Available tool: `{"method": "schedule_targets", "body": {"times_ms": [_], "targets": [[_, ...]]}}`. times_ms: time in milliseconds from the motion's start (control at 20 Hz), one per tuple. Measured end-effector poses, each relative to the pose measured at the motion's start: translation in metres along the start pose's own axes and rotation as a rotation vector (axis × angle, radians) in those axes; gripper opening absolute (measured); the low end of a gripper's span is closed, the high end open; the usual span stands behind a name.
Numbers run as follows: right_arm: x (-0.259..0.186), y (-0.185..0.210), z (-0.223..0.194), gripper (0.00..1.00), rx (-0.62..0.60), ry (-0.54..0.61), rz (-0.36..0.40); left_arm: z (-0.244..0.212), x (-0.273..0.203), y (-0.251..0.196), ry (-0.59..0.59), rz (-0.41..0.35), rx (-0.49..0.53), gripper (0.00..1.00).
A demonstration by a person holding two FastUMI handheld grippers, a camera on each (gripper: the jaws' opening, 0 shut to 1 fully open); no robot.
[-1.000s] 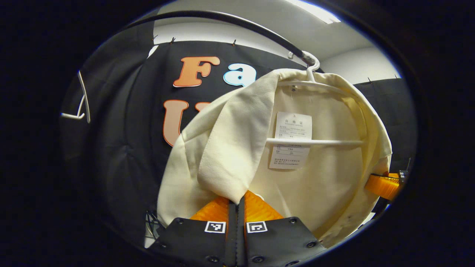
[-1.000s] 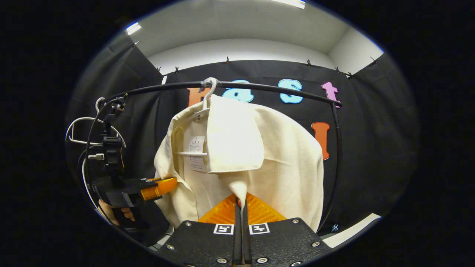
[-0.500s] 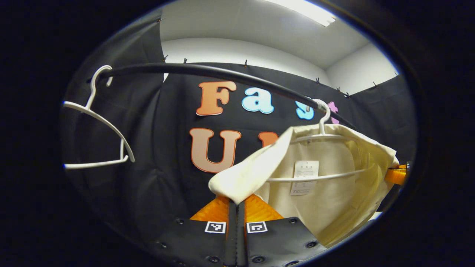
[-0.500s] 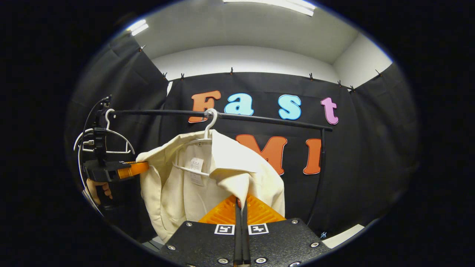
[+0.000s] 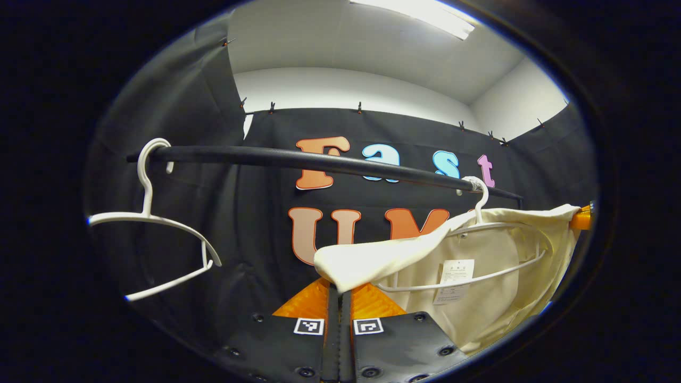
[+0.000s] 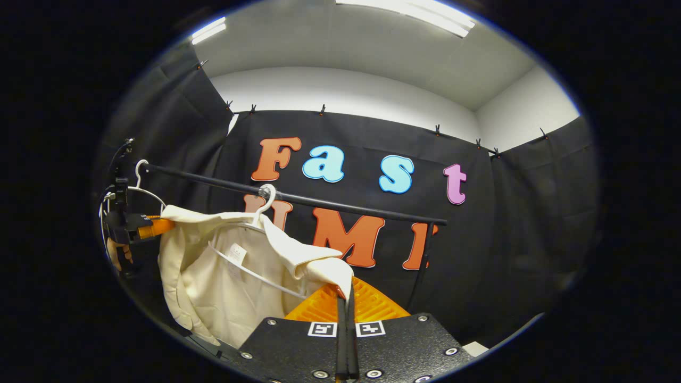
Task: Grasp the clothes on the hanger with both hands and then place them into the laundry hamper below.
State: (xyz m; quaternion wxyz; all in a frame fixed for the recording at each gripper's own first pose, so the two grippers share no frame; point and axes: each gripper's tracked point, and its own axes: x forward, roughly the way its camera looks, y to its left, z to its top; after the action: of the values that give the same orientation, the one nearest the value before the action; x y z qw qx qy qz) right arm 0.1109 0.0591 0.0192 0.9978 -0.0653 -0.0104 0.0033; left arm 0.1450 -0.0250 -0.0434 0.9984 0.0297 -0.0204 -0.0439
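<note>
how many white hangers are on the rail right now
2. An empty hanger hangs at the left end of the black rail; a second hanger hangs near the right end, inside the cream garment. Others could be out of view.

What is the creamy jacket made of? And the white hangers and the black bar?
The jacket looks like soft woven cloth, maybe cotton: matte, and it folds and sags where each claw pinches it. The hangers look like smooth plastic or coated wire: thin, white, a little glossy. The bar looks like metal, painted or sleeved in dull black, but I can't be sure.
</note>
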Motion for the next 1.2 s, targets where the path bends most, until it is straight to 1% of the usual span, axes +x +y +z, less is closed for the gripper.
{"method": "schedule_targets", "body": {"times_ms": [50,100,150,200,250,300,400,450,600,650,700,800,850,950,1000,1050,1100,1150,1200], "targets": [[0.006,-0.008,-0.002,0.00,-0.031,0.004,-0.021,0.000,0.001,0.002,0.001,0.002,0.014,0.06],[0.011,-0.015,-0.005,0.00,-0.056,0.009,-0.039,0.001,0.003,0.004,0.003,0.006,0.025,0.09],[0.017,-0.022,-0.007,0.00,-0.070,0.013,-0.054,-0.001,0.007,0.007,0.006,0.013,0.035,0.06],[0.023,-0.029,-0.010,0.00,-0.073,0.021,-0.066,-0.001,0.011,0.009,0.007,0.018,0.044,0.06],[0.029,-0.035,-0.013,0.00,-0.069,0.027,-0.071,-0.001,0.017,0.011,0.009,0.021,0.050,0.09],[0.037,-0.042,-0.015,0.00,-0.065,0.031,-0.083,-0.003,0.022,0.010,0.009,0.021,0.053,0.06],[0.051,-0.054,-0.018,0.00,-0.072,0.037,-0.099,-0.004,0.031,0.006,0.009,0.015,0.061,0.06],[0.057,-0.059,-0.017,0.00,-0.075,0.038,-0.105,-0.002,0.034,0.006,0.006,0.018,0.074,0.09],[0.078,-0.067,-0.012,0.00,-0.090,0.026,-0.131,0.002,0.038,0.009,-0.006,0.047,0.113,0.09],[0.085,-0.070,-0.011,0.00,-0.096,0.023,-0.140,0.002,0.043,0.009,-0.006,0.051,0.111,0.09],[0.093,-0.072,-0.013,0.00,-0.097,0.017,-0.145,0.001,0.049,0.008,-0.009,0.054,0.104,0.06],[0.107,-0.072,-0.023,0.00,-0.086,0.031,-0.137,0.001,0.054,0.010,-0.015,0.062,0.102,0.06],[0.110,-0.070,-0.031,0.00,-0.073,0.044,-0.126,0.002,0.056,0.012,-0.018,0.069,0.110,0.09],[0.119,-0.066,-0.045,0.00,-0.011,0.058,-0.099,0.000,0.060,0.013,-0.019,0.083,0.131,0.09],[0.121,-0.062,-0.049,0.00,0.022,0.053,-0.080,-0.003,0.062,0.016,-0.019,0.094,0.145,0.06],[0.123,-0.059,-0.055,0.00,0.052,0.051,-0.062,-0.005,0.064,0.018,-0.021,0.102,0.155,0.06],[0.126,-0.056,-0.061,0.00,0.079,0.052,-0.045,-0.009,0.066,0.021,-0.018,0.110,0.160,0.09],[0.129,-0.053,-0.070,0.00,0.111,0.062,-0.024,-0.014,0.068,0.022,-0.011,0.118,0.159,0.06],[0.134,-0.048,-0.079,0.00,0.151,0.075,0.000,-0.019,0.071,0.024,-0.002,0.125,0.154,0.06]]}}
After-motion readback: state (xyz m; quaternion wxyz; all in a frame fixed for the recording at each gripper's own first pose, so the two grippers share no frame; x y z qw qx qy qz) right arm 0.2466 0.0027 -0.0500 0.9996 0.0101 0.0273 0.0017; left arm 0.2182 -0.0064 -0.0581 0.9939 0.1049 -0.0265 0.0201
